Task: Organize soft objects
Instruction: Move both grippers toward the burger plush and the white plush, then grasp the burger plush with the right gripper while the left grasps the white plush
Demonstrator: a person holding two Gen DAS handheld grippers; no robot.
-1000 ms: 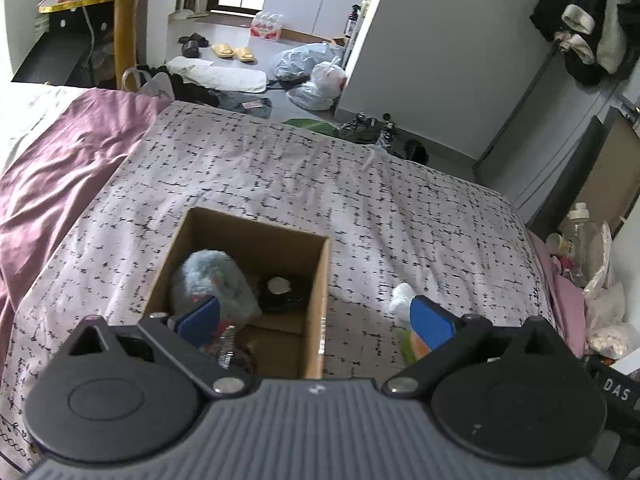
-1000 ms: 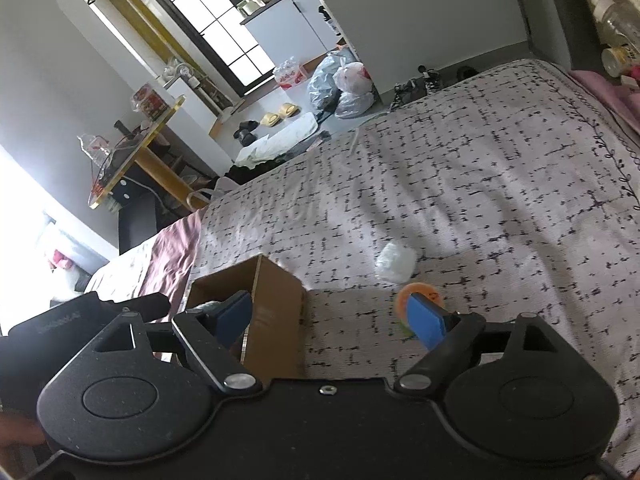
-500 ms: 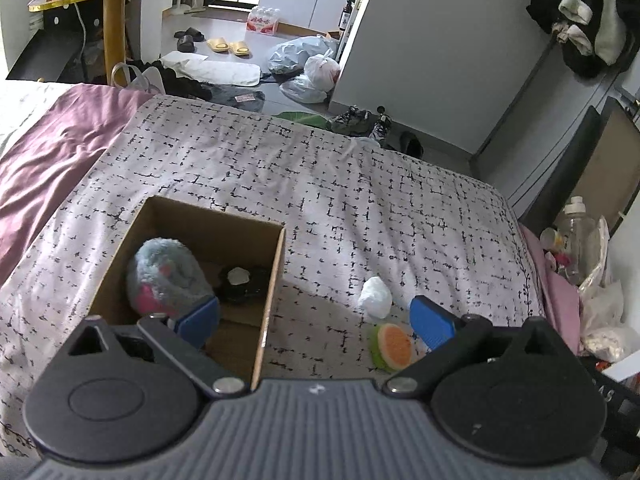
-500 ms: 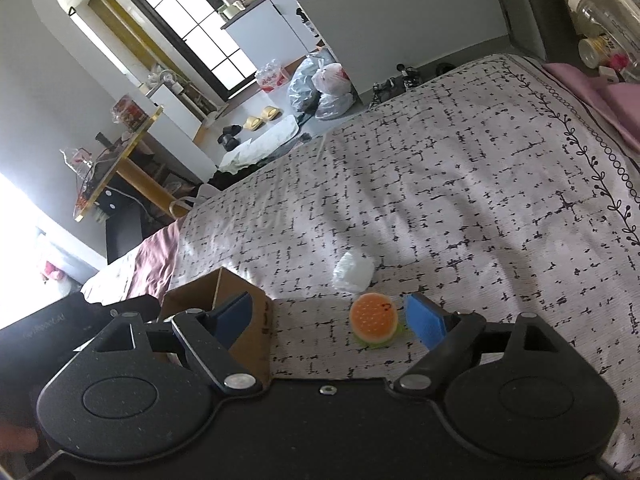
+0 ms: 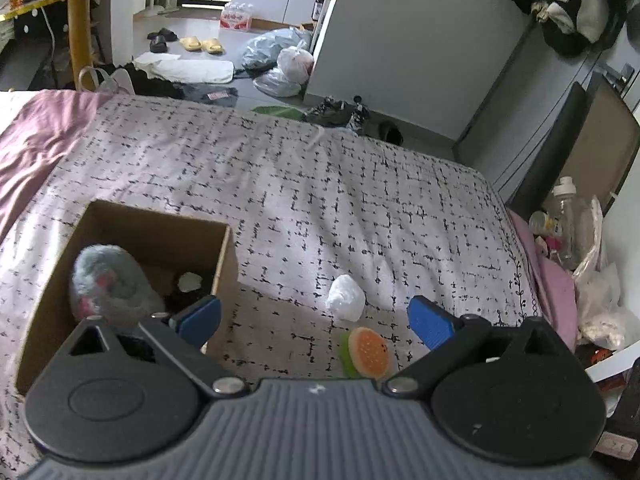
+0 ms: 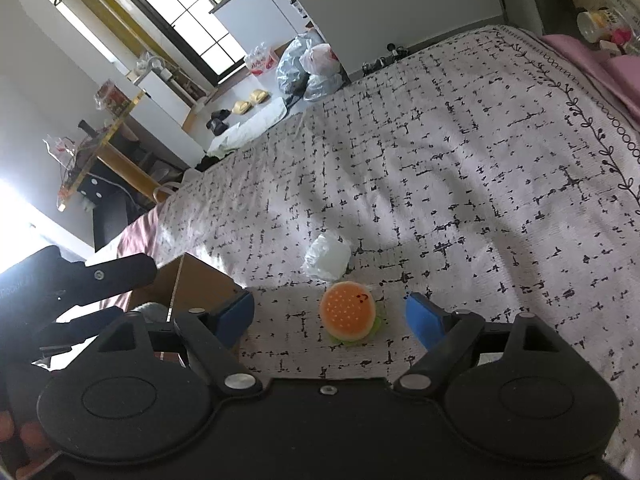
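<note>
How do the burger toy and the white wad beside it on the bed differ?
The burger toy is round and orange with a green rim; the white wad is crumpled and plain. The burger toy lies in line with the open right claw; the wad lies farther off. Both rest on the bedspread, outside the cardboard box.

A bed (image 5: 320, 200) under a white spread with black dashes fills the foreground, a mauve sheet (image 5: 36, 148) at its left edge. Beyond it, a grey floor (image 5: 192, 32) holds yellow slippers (image 5: 200, 44) and plastic bags (image 5: 280, 64) beside a pale wall (image 5: 420, 40). A bright paned window (image 6: 180, 12) lights what seems a kitchen.
</note>
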